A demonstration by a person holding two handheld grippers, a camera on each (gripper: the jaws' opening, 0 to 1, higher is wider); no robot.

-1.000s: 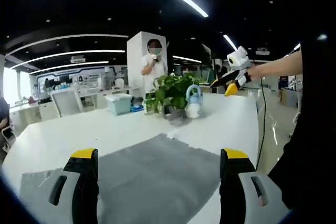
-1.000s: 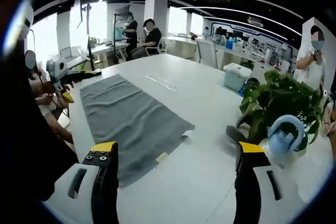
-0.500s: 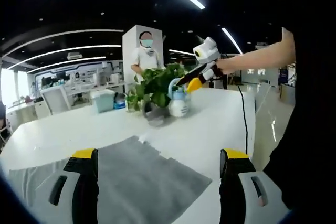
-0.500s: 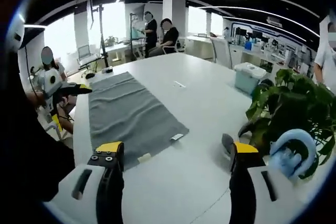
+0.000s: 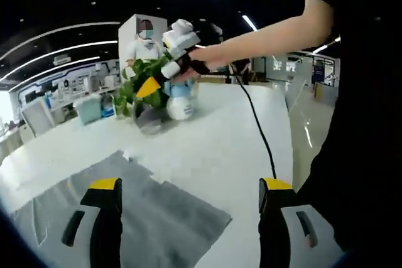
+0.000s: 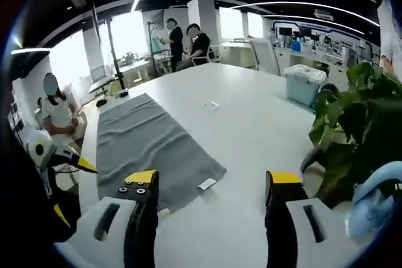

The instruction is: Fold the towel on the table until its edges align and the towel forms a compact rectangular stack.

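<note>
Grey towel [image 6: 154, 149]: spread flat, unfolded, on white table [image 6: 251, 123], ahead of both tools. Left gripper [image 5: 188, 218], right gripper [image 6: 210, 208]: jaws wide, empty, raised, presumably ready for corner grabs.

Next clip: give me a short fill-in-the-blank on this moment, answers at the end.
1. The grey towel lies ____ on the white table.
2. Both jaws of the right gripper stand ____, holding nothing.
3. In the left gripper view, the right gripper is in front of a potted ____.
4. The left gripper hovers over the towel's near ____.

Answers: flat; open; plant; corner
</note>
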